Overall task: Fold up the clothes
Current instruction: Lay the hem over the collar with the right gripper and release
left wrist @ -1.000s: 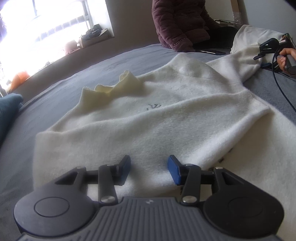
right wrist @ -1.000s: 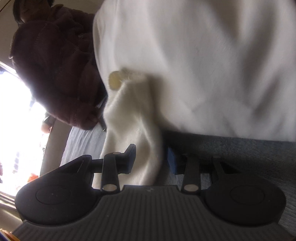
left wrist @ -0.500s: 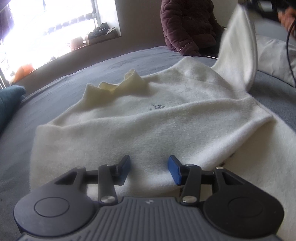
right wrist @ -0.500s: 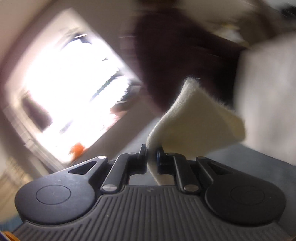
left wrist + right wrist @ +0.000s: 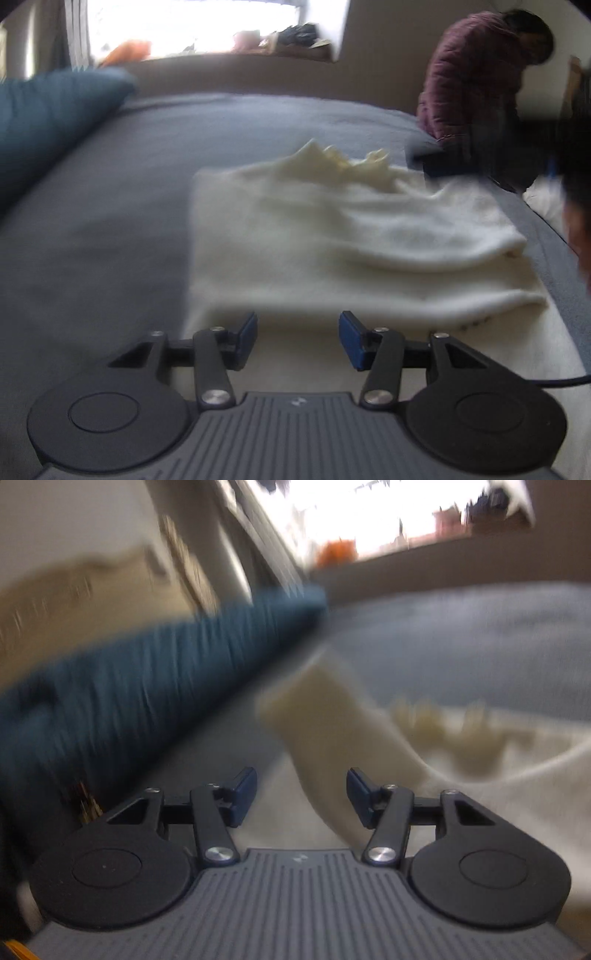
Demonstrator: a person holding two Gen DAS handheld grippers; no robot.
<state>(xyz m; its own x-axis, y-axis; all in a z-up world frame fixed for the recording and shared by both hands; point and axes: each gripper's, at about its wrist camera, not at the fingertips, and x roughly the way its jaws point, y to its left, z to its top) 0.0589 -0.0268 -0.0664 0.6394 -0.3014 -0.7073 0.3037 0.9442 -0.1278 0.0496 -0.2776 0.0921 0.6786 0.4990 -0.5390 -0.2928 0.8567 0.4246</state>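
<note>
A cream fleece sweater (image 5: 332,240) lies on the grey bed (image 5: 110,221), its right side folded over the body and its ruffled collar (image 5: 343,162) at the far end. My left gripper (image 5: 298,339) hovers over the near hem, its jaws opening, nothing between the pads. In the blurred right wrist view the sleeve (image 5: 317,716) hangs loose with its cuff forward, running down between the parted fingers of my right gripper (image 5: 301,794). Its jaws are opening and the pads do not press on the sleeve. The sweater body (image 5: 498,794) spreads to the right.
A blue pillow (image 5: 48,122) lies at the bed's left, seen also as the blue pillow (image 5: 129,686). A person in a maroon jacket (image 5: 476,85) bends at the far right corner. A bright window sill (image 5: 240,37) holds clutter. A black cable (image 5: 561,382) trails at right.
My right gripper swung the pinched sleeve cuff up and across the sweater, then let it go. My left gripper shifted sideways and rolled, so the sweater now sits more to the right.
</note>
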